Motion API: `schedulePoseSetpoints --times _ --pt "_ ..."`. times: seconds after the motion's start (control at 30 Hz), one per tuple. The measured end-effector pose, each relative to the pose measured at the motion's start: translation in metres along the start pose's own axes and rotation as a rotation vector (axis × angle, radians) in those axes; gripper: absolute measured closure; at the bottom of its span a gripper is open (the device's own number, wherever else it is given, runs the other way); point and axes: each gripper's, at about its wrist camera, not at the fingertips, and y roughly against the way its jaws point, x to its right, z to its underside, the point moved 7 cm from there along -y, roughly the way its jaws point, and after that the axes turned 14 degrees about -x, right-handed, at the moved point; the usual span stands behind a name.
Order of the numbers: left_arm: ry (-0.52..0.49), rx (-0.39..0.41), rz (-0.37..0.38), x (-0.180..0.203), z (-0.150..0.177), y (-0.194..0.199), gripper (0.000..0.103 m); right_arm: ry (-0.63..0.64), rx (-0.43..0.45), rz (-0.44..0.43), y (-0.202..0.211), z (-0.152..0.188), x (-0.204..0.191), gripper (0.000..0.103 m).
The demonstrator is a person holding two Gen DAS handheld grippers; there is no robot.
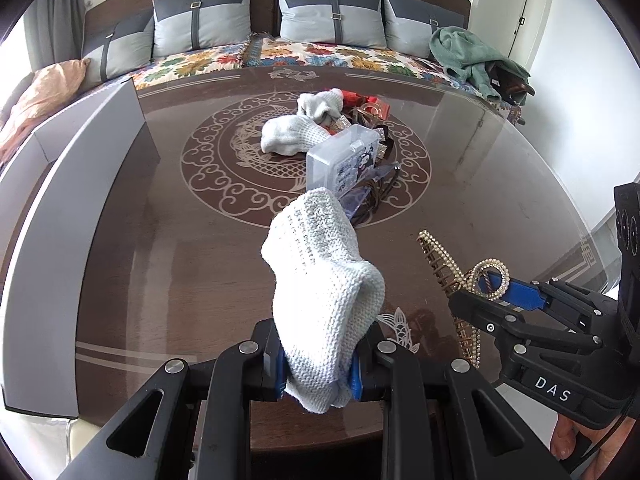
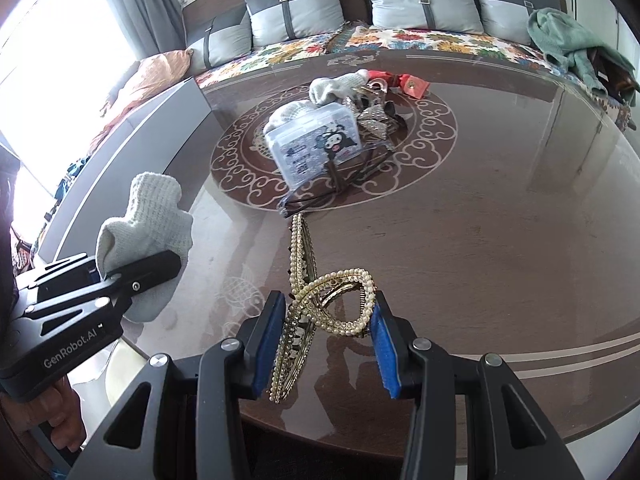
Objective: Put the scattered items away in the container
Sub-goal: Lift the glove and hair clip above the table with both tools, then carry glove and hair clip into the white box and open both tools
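**Both grippers loaded above the table**

The left gripper (image 1: 318,372) has its jaws pinched on a white knit sock (image 1: 324,280), the blue pads squeezing the lower end while the rest stands up above the fingers, clear of the glass. Over to the right gripper (image 2: 328,344): its jaws clamp a pearl-studded hair clip (image 2: 320,296), the looped part caught between the blue pads, the long toothed part angled down toward the dark brown table (image 2: 480,240). Further out, in the middle of the table's round pattern, the pile waits: a clear plastic box (image 2: 316,140) with a cartoon sticker, more white socks (image 1: 288,134), glittery clips and a red item (image 2: 414,85). The grey container (image 1: 60,208) stands at the table's left edge, beside the left gripper. Behind everything runs a sofa with grey cushions (image 1: 328,14).
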Motion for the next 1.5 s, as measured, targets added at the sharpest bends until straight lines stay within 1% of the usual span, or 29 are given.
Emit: schedulePoseSetpoints --times 0.17,0.3,0.6,0.8,0.97,1.13,1.3,1.4,1.5 --pt "0.016 0.013 -0.014 -0.010 0.004 0.004 0.080 0.033 0.002 0.005 0.002 -0.001 -0.013 0.060" --pt "0.031 0.022 -0.011 -0.014 0.006 0.006 0.080 0.057 -0.003 0.014 0.003 0.001 -0.022 0.060" --pt "0.046 0.073 -0.039 -0.024 0.005 0.020 0.080 0.086 -0.006 0.027 0.006 0.001 -0.036 0.060" --pt "0.064 0.083 -0.069 -0.033 0.005 0.024 0.080 0.113 -0.011 0.032 0.004 0.000 -0.045 0.060" --pt "0.077 0.082 -0.066 -0.039 0.006 0.024 0.080 0.118 -0.011 0.036 0.003 0.000 -0.047 0.060" --pt "0.097 0.045 -0.013 -0.042 0.010 0.012 0.080 0.128 -0.026 0.043 0.000 0.000 -0.050 0.060" --pt "0.124 0.012 0.029 -0.051 0.020 0.002 0.080 0.158 -0.055 0.039 -0.010 0.001 -0.063 0.060" --pt "0.160 0.020 0.058 -0.065 0.021 0.009 0.080 0.178 -0.057 0.026 -0.010 -0.007 -0.077 0.060" --pt "0.204 0.058 0.081 -0.089 0.016 0.031 0.080 0.206 -0.030 0.005 -0.004 -0.024 -0.099 0.060"
